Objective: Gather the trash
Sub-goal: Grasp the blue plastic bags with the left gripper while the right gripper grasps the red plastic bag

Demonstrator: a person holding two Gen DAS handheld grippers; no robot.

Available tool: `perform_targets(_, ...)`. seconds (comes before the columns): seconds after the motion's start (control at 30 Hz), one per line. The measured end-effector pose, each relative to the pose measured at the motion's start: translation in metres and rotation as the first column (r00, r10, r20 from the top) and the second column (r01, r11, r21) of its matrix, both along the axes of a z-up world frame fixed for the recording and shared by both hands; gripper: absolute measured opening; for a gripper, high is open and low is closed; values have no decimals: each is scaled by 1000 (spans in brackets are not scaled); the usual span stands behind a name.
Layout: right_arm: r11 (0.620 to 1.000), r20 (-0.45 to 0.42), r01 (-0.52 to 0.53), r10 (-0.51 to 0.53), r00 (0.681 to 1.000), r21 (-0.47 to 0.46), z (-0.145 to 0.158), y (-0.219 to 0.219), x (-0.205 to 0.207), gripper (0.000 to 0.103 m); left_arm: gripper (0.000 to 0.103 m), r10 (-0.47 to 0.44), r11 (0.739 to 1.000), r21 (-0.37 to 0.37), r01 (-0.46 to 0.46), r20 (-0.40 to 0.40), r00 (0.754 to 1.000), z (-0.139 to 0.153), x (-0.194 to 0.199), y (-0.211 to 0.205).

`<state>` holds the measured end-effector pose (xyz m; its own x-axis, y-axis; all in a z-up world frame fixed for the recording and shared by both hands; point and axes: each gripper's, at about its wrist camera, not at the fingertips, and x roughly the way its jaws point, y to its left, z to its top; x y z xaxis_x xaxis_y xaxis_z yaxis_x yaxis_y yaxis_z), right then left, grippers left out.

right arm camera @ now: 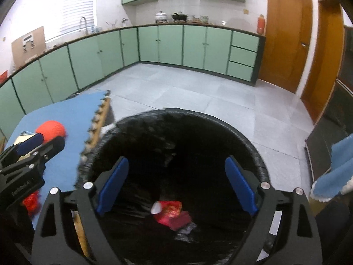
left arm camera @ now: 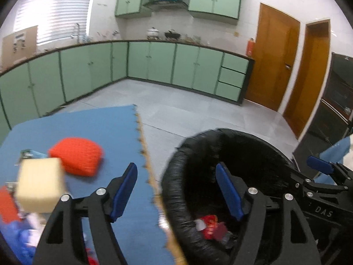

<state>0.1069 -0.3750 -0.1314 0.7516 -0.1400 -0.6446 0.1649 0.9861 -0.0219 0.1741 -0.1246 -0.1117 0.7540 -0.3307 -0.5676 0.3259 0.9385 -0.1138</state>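
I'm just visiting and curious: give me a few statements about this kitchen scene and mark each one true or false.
1. Both grippers are empty. True: the left gripper and the right gripper stand open with nothing between the fingers.
2. The black-lined bin is empty. False: a red wrapper lies at its bottom.
3. A red cushion lies on the blue mat. True.
4. The right gripper hangs over the mat. False: it hangs over the bin.
5. The floor cabinets are green. True.
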Motion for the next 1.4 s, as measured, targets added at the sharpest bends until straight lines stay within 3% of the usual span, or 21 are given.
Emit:
perform_targets(0.27,992,38,-115,113,993,43,14,60,5,89,75,154,987,33,-156,65,986,24,-22,80)
perform_targets(0.6,962,50,-268,266,963,54,13,148,5,89,75,359,928,69,-367,105,927,28,-58,185)
perform_targets(0.93,928,40,-368,366,930,59,-6,201,-17,89,75,410,906,106,-411,34,912,-12,-92,220)
perform_targets(1.33,916,-7,-398,399,917,61,-24,215,-20,86,74,399,913,127,-388,-77,914,-53,-87,222)
perform_targets(1.37,911,-13,-408,409,912,62,-26,218,-21,85,64,396,915,123,-385,-88,914,-55,-86,222)
perform_targets(1.4,907,-17,-417,419,908,65,-26,220,-21,85,48,394,916,123,-382,-95,914,-57,-86,222)
